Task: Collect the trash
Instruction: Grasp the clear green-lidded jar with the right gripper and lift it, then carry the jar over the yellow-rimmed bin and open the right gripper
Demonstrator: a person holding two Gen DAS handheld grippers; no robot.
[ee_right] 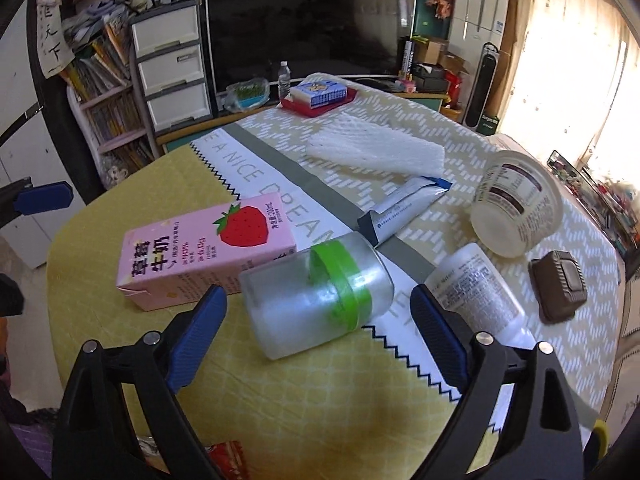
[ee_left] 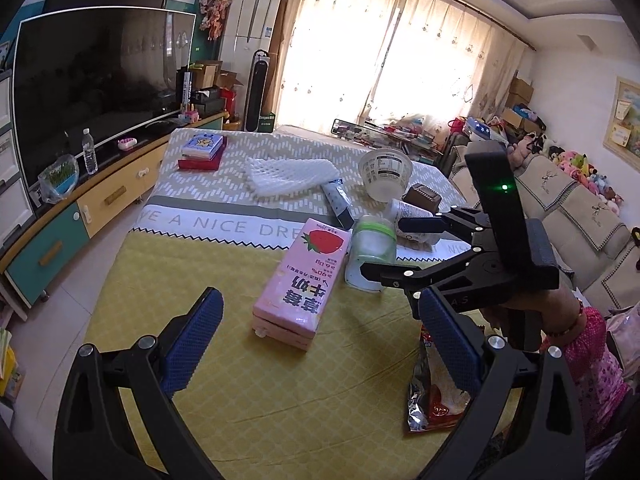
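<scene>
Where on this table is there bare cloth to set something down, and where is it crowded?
Free: the yellow cloth left of the strawberry milk carton, and the patterned stretch between the foam net and the lettered band. Crowded: around the frosted jar, white bottle, tube and clear cup.

Big dark TV [ee_left: 100, 80] on teal/yellow cabinet [ee_left: 80, 216] at left wall; sunlit curtained window [ee_left: 392, 56] at back, blown out. Sofa [ee_left: 576, 216] w/ plush toys at right, pale tile floor [ee_left: 116, 240].
</scene>
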